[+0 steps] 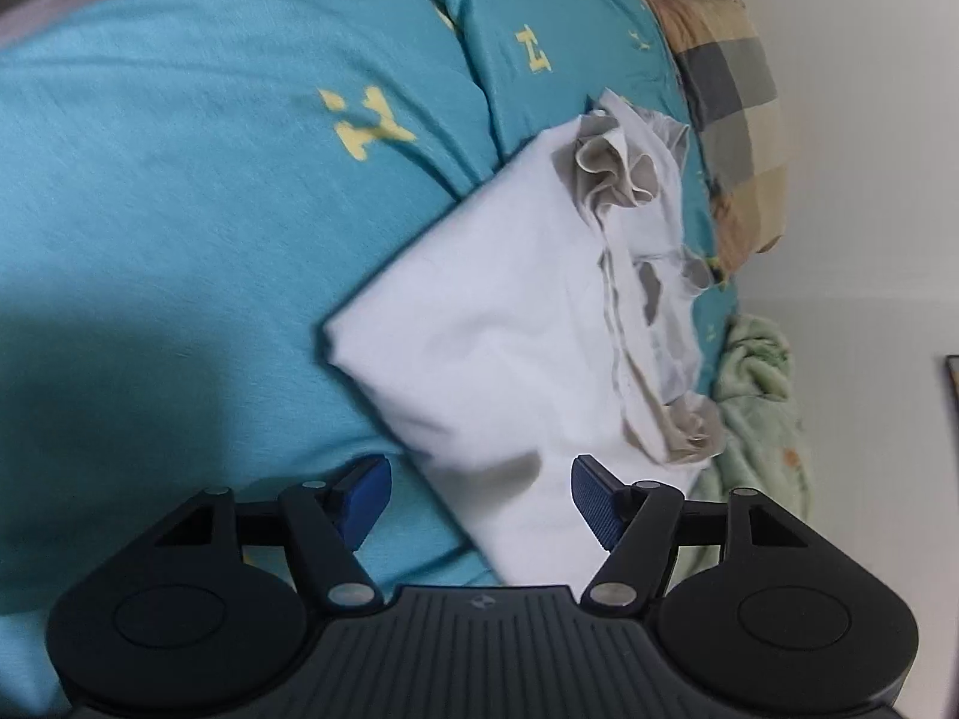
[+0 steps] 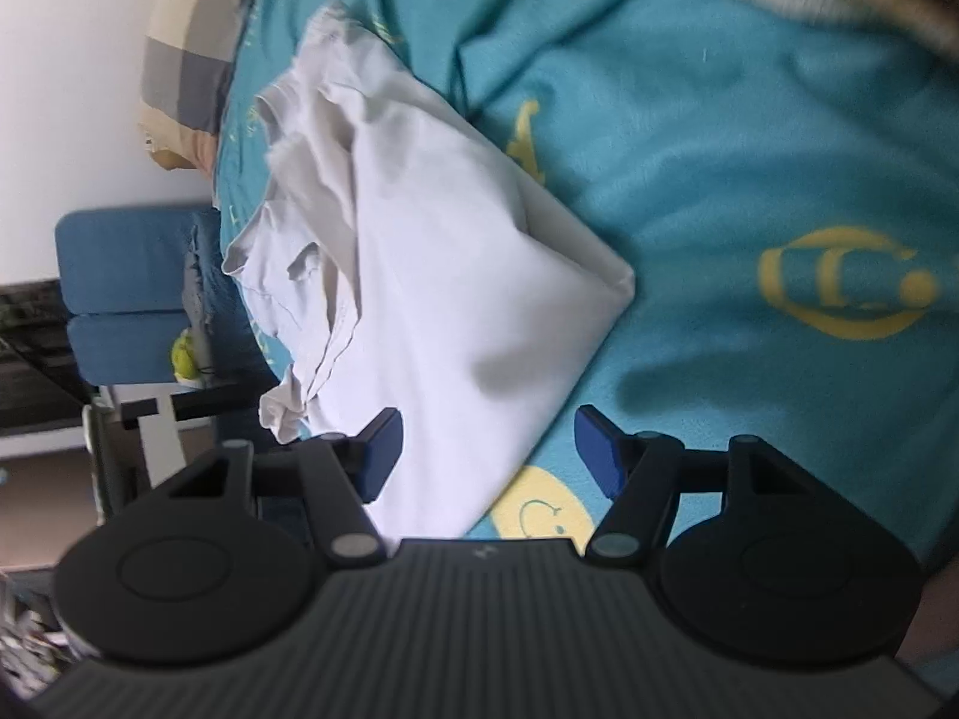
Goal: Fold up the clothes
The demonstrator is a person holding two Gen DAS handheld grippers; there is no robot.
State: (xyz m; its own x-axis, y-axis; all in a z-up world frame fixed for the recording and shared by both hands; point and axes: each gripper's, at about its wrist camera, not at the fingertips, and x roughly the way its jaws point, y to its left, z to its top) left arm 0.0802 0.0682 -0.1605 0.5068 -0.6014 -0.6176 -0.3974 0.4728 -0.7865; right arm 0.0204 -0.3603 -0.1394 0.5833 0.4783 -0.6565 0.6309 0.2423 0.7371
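A white garment (image 1: 497, 323) lies on the bed's teal quilt (image 1: 180, 210), doubled into a rough rectangle, its far edge still rumpled beside the checked pillow (image 1: 731, 120). The left tongs (image 1: 481, 500) and right tongs (image 2: 486, 454) both gape wide, holding nothing, at its near edge. It looks folded or nearly so; whether another fold is due, I cannot tell.

folded white garment (image 1: 503, 323) on teal bedspread (image 1: 180, 180)
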